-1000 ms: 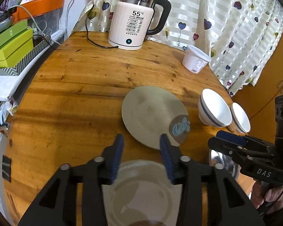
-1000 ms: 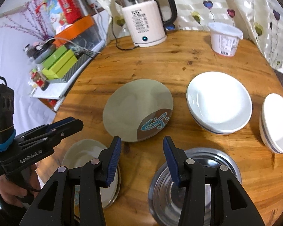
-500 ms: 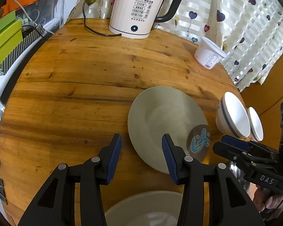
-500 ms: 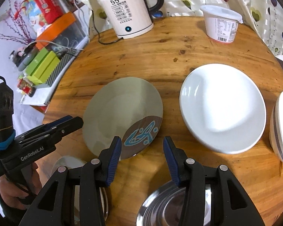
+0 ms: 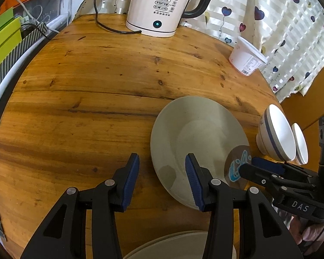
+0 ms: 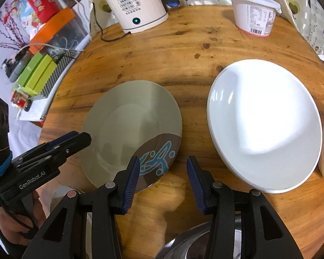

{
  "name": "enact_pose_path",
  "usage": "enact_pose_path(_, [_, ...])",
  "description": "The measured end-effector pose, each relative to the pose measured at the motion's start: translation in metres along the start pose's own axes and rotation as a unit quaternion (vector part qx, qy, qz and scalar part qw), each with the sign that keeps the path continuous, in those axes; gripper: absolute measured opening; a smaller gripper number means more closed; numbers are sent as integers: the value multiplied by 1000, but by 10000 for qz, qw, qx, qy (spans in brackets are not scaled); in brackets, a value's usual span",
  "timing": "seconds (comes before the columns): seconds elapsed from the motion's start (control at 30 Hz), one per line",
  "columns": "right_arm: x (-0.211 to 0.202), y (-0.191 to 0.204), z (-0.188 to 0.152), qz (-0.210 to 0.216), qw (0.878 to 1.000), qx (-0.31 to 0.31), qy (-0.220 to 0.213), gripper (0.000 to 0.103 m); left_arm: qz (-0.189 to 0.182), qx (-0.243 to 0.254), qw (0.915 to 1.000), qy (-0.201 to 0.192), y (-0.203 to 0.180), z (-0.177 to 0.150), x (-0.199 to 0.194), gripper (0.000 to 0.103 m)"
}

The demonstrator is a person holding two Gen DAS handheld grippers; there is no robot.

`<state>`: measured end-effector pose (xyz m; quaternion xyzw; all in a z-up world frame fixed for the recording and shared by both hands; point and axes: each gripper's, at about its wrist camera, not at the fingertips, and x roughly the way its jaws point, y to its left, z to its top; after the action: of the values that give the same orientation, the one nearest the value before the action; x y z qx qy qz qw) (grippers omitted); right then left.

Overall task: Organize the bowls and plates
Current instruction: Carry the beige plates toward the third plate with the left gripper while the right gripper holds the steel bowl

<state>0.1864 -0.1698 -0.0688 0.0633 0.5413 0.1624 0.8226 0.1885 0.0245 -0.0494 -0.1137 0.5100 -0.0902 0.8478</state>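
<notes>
Daylight filters through the heart-print curtain (image 5: 276, 34) at the back and lights both views evenly and brightly. The white plate (image 6: 263, 116) glares almost to blank in the right wrist view. Soft shadows lie on the wooden bench (image 5: 92, 99) under each hand-held gripper. Fisheye bending curves the bench rim, the corners go black, and focus is sharp throughout.

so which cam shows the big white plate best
The right wrist view: the white plate shows nearly whole and unblocked there, right of the grey plate. The left wrist view does not show it clearly; only the grey plate and two small bowls are plain.
</notes>
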Motion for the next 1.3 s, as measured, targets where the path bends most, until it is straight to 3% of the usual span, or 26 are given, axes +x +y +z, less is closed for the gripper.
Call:
enact_pose_path(0.13, [4,1,1,-2,10000,-32,37,37,-18,119,9999,17,-5,1,3,38])
enact_pose_path(0.3, [8,3,5,15,10000,-36,31,32,45,206,9998,30,-9,2,6,36])
enact_pose_path(1.3, [-21,26,4,56,9992,-303,-248,30,173,156,9995,-231,-6,-5,-31,35])
